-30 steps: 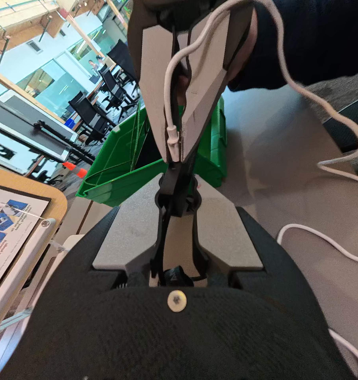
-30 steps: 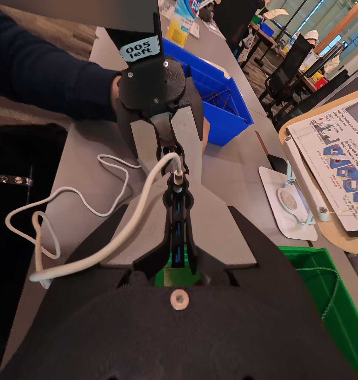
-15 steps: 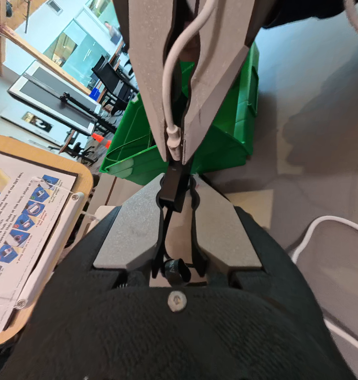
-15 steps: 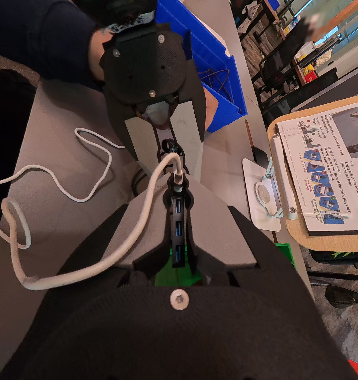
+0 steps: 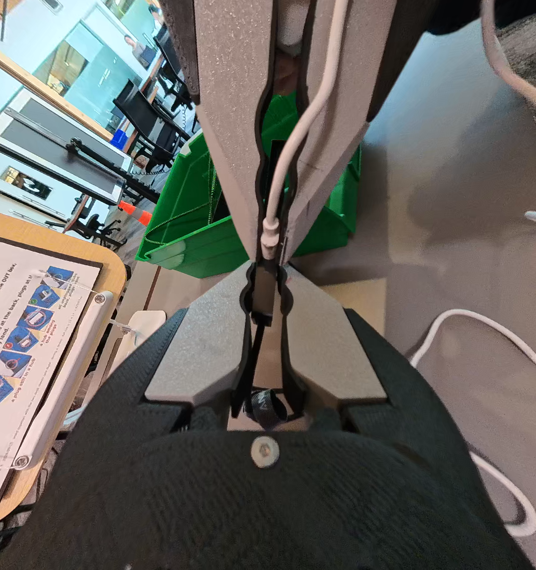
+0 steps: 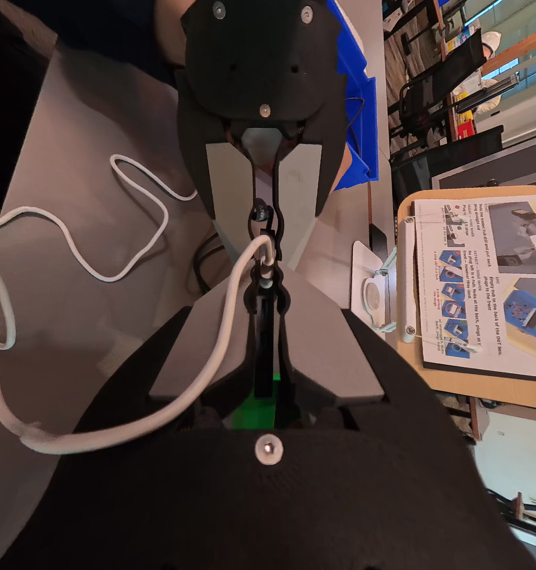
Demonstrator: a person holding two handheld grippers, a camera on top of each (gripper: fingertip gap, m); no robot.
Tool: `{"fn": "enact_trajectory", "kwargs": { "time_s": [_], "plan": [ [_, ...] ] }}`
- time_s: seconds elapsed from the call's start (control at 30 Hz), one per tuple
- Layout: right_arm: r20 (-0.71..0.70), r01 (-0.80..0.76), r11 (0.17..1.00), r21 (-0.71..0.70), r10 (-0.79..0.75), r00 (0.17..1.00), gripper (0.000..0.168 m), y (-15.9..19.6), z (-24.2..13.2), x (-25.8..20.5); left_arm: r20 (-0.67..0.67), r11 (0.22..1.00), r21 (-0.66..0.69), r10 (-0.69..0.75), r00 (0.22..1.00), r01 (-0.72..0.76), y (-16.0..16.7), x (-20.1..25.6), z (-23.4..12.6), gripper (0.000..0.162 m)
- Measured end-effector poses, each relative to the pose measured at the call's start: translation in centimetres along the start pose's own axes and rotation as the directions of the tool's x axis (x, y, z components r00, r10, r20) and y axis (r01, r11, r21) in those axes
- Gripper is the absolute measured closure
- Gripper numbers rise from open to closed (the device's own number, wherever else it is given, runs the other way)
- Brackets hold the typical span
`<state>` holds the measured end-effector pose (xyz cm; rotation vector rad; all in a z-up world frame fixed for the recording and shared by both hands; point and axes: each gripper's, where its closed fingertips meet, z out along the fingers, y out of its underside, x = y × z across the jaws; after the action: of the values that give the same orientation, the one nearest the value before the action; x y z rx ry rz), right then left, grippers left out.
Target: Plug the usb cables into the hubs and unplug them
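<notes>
both sets of fingers clenched on the black hub (image 6: 263,339): right gripper (image 6: 265,277) along its body, left gripper (image 5: 265,274) on the pigtail end. hub is held in the air just over the green bin (image 5: 192,246). its long axis runs tip to tip, in line with both grippers. white plug (image 5: 269,237) sits at the right fingertips. risks: any twist between the grippers levers the plug sideways in its port; white cable (image 6: 75,438), draped over the right finger, can snag.

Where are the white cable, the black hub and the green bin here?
white cable (image 6: 165,410): right wrist view, on its sagging loop.
black hub (image 5: 263,293): left wrist view, on its end face.
green bin (image 5: 192,246): left wrist view, on its front wall.
</notes>
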<state>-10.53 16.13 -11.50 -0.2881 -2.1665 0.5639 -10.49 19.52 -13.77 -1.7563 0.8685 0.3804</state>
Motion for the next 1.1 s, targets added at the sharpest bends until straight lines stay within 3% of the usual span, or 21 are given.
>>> {"fn": "enact_trajectory", "kwargs": {
  "time_s": [0.1, 0.27, 0.47, 0.63, 0.7, 0.83, 1.1],
  "plan": [
    [-0.001, 0.041, 0.998, -0.049, -0.041, 0.999, 0.163, 0.0, 0.6, 0.1, 0.022, 0.999, -0.045, 0.019, 1.0, -0.018, 0.4, -0.1, 0.2, 0.148],
    [0.004, 0.087, 0.992, -0.09, -0.087, 0.996, 0.163, 0.1, 1.4, 0.3, 0.043, 0.989, -0.136, 0.069, 0.997, -0.063, 1.5, -0.8, 0.0, 0.154],
    [0.013, 0.102, 0.995, -0.009, -0.102, 0.995, 0.164, 0.0, 1.4, 0.2, 0.052, 0.997, -0.032, 0.071, 0.996, -0.07, 1.2, -0.7, 0.4, 0.155],
    [0.086, -0.089, 0.974, 0.207, 0.073, 0.994, 0.164, -0.6, 0.9, 0.1, 0.052, 0.995, 0.086, 0.037, 0.998, -0.041, 0.4, -0.4, 0.6, 0.155],
    [0.135, -0.179, 0.932, 0.314, 0.142, 0.981, 0.165, -1.3, 0.5, -0.1, 0.002, 0.986, 0.165, 0.019, 1.0, -0.019, -0.4, 0.2, 0.3, 0.155],
    [0.243, -0.342, 0.823, 0.453, 0.256, 0.936, 0.164, -1.5, -0.2, -0.3, -0.011, 0.979, 0.201, 0.021, 1.0, -0.018, -0.8, 0.7, 0.2, 0.155],
    [0.348, -0.459, 0.7, 0.547, 0.309, 0.885, 0.164, -2.0, -1.1, -0.4, -0.012, 0.973, 0.228, 0.033, 0.999, -0.029, -1.4, 1.1, 0.1, 0.154]
  ]
}}
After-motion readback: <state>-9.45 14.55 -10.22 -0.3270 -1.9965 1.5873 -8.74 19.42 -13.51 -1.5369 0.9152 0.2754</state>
